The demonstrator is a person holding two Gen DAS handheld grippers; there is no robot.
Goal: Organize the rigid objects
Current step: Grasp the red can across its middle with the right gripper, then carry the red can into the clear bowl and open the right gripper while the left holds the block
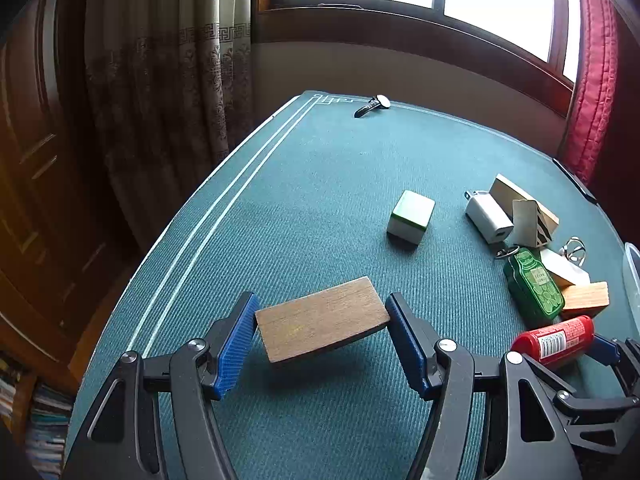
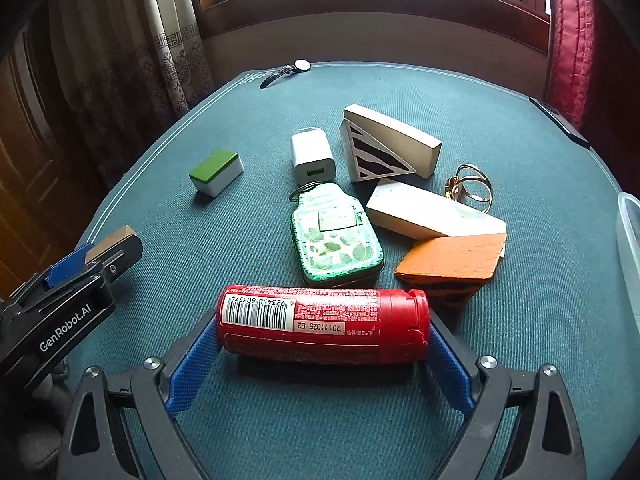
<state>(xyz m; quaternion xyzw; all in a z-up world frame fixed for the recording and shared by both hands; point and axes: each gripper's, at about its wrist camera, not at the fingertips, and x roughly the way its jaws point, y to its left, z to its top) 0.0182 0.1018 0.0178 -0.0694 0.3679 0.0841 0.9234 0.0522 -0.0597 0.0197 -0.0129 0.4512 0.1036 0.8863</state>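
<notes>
My left gripper (image 1: 322, 320) is shut on a flat brown wooden block (image 1: 320, 326), held by its short ends a little above the green table cloth (image 1: 300, 200), with a shadow beneath it. My right gripper (image 2: 320, 332) is shut on a red canister (image 2: 324, 326) that lies crosswise, barcode up. In the left wrist view that red canister (image 1: 554, 340) shows at the lower right. The left gripper (image 2: 92, 256) appears at the left edge of the right wrist view.
Ahead lie a green tin (image 2: 336, 236), a white charger (image 2: 311, 156), a green-topped tile (image 2: 216, 170), striped, pale and orange wooden wedges (image 2: 448, 260), and gold rings (image 2: 470, 188). A watch (image 2: 286, 70) lies at the far edge. A clear plastic container (image 2: 630, 248) stands at the right.
</notes>
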